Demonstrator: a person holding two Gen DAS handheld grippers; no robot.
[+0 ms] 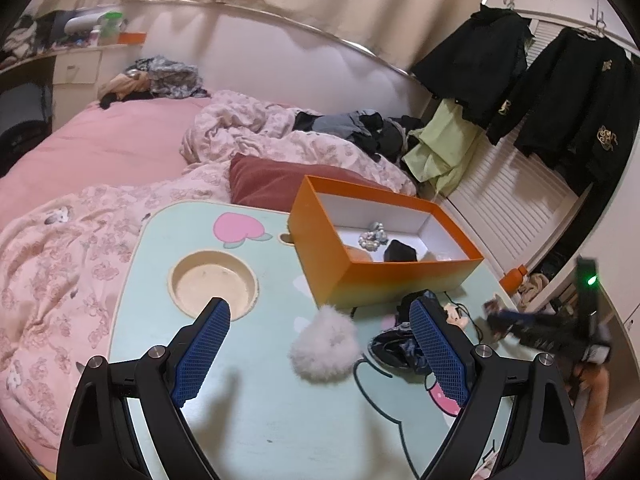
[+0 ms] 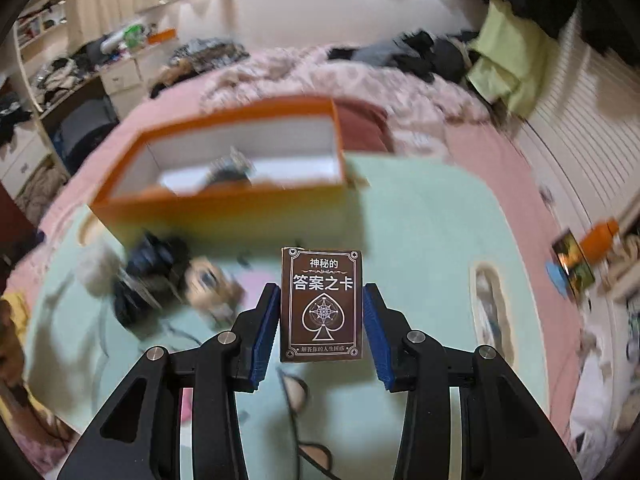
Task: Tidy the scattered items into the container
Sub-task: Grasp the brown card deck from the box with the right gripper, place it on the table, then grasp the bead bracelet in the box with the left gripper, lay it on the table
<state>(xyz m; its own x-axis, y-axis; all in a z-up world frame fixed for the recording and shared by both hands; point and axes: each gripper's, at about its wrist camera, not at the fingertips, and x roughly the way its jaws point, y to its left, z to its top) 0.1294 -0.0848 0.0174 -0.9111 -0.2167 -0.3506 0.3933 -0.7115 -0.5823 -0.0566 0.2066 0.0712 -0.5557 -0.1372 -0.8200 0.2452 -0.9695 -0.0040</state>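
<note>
An orange box (image 1: 360,276) with a white inside stands open at the far side of the mint green table (image 1: 260,420). In it lie a pearly hair tie (image 1: 372,238) and a black item (image 1: 400,251). In front of the box lie a white fluffy pompom (image 1: 326,346), a dark scrunchie (image 1: 394,348) and a small cartoon mouse figure (image 1: 456,314). My left gripper (image 1: 318,306) hangs open over the table, holding nothing. My right gripper (image 2: 321,288) is shut on a brown card box (image 2: 322,304) with a spade emblem, held above the table, right of the orange box (image 2: 224,208).
The table stands on a pink bed with a crumpled quilt (image 1: 248,132) and a dark red pillow (image 1: 272,184) behind the box. A round cup recess (image 1: 214,282) sits at the table's left. Dark clothes (image 1: 560,100) hang at the right. An orange bottle (image 2: 600,236) stands on the floor.
</note>
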